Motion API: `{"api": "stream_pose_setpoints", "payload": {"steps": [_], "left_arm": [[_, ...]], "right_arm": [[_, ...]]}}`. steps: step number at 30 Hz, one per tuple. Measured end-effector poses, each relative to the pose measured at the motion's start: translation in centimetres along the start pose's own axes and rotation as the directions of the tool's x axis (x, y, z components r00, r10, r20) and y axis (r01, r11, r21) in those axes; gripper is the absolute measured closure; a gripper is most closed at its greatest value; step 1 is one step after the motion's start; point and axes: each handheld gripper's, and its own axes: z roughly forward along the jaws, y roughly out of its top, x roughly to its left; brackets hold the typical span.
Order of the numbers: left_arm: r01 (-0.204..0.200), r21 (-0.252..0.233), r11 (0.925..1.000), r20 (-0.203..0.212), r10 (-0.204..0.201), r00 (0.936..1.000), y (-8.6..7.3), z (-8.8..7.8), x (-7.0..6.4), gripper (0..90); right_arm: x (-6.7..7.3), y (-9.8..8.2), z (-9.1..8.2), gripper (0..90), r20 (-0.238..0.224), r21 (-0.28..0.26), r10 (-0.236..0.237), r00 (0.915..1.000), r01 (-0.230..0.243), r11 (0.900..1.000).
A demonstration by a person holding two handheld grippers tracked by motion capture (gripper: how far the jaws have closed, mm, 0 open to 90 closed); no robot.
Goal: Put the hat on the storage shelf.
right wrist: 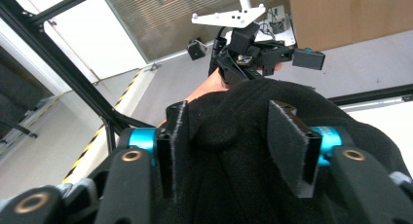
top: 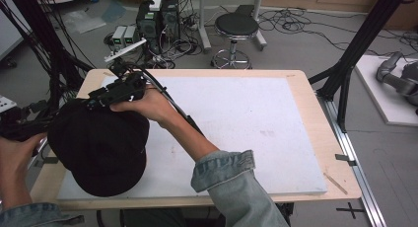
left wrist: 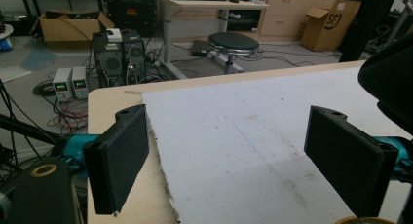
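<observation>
The black cap (top: 98,148) is lying on the white board (top: 236,118) at the near left corner of the counter (top: 315,118); the right claw (top: 96,99) is resting on its crown, released, its jaws straddling the top button without pinching the fabric; the left claw (left wrist: 243,151) is hovering beside the cap, released, jaws standing wide over bare board

text: "SF" | on: cardboard box (left wrist: 330,20) | place: floor beyond the table, left gripper view
</observation>
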Motion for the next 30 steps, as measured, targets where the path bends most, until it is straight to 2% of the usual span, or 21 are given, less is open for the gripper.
{"api": "stream_pose_setpoints", "payload": {"steps": [3, 4, 10, 14, 15, 16, 20, 21, 22, 23, 24, 25, 26, 30], "left_arm": [[0.002, -0.002, 1.0, -0.001, -0.002, 1.0, 0.0, 0.0, 0.0, 16.9], [0.001, -0.001, 1.0, -0.001, -0.001, 1.0, 0.0, 0.0, 0.0, 16.9], [-0.003, 0.001, 1.0, 0.001, 0.003, 1.0, 0.0, 0.1, 0.0, 16.9], [-0.002, 0.0, 1.0, -0.003, 0.002, 1.0, 0.0, 0.2, 0.0, 16.9], [-0.002, -0.002, 1.0, -0.006, 0.002, 1.0, 0.0, 0.1, 0.0, 16.9], [-0.002, -0.001, 1.0, -0.005, 0.002, 1.0, 0.0, 0.1, 0.0, 16.9], [-0.001, -0.005, 1.0, -0.005, 0.001, 1.0, 0.0, 0.2, 0.0, 16.9], [-0.001, -0.003, 1.0, -0.006, 0.001, 1.0, 0.0, 0.2, 0.0, 16.9], [-0.002, -0.001, 1.0, -0.005, 0.002, 1.0, 0.0, 0.2, 0.0, 16.9], [0.0, -0.003, 1.0, -0.004, 0.0, 1.0, 0.0, 0.3, 0.0, 16.9], [0.0, -0.001, 1.0, -0.004, 0.0, 1.0, 0.0, 0.3, 0.0, 16.9], [0.001, -0.003, 1.0, -0.005, -0.001, 1.0, 0.0, 0.4, 0.0, 16.9], [0.002, -0.003, 1.0, -0.004, -0.002, 1.0, 0.0, 0.4, -0.1, 16.9], [-0.004, 0.003, 1.0, -0.001, 0.004, 1.0, 0.0, 0.6, -0.2, 16.9]], "right_arm": [[0.0, 0.0, 0.0, 44.5, 0.014, -0.003, 0.0, 0.9999, 0.0, 1.0], [-0.1, 0.0, -0.1, 40.7, 0.018, -0.009, 0.001, 0.9998, 0.0, 1.0], [0.0, 0.0, -0.9, 35.9, 0.031, -0.043, 0.002, 0.9995, -0.001, 0.999], [0.1, -0.1, -2.1, 33.8, 0.065, -0.067, -0.005, 0.9979, 0.01, 0.998], [0.1, -0.1, -2.7, 31.6, 0.09, -0.086, -0.009, 0.9959, 0.017, 0.996], [0.1, -0.1, -2.7, 31.6, 0.09, -0.086, -0.009, 0.9959, 0.017, 0.996], [0.4, -0.4, -4.4, 28.1, 0.155, -0.107, -0.02, 0.9878, 0.037, 0.994], [0.7, -0.6, -5.6, 27.1, 0.201, -0.108, -0.028, 0.9792, 0.05, 0.993], [0.8, -0.7, -6.0, 26.0, 0.224, -0.107, -0.032, 0.9742, 0.057, 0.993], [0.8, -0.7, -6.0, 26.0, 0.224, -0.107, -0.032, 0.9742, 0.057, 0.993], [1.2, -1.0, -7.5, 24.6, 0.279, -0.103, -0.04, 0.9594, 0.071, 0.992], [1.2, -1.0, -7.5, 24.6, 0.279, -0.103, -0.04, 0.9594, 0.071, 0.992], [1.2, -1.1, -8.0, 24.5, 0.294, -0.106, -0.046, 0.9548, 0.08, 0.991], [2.0, -2.2, -11.0, 23.2, 0.387, -0.11, -0.041, 0.9213, 0.091, 0.99]]}}
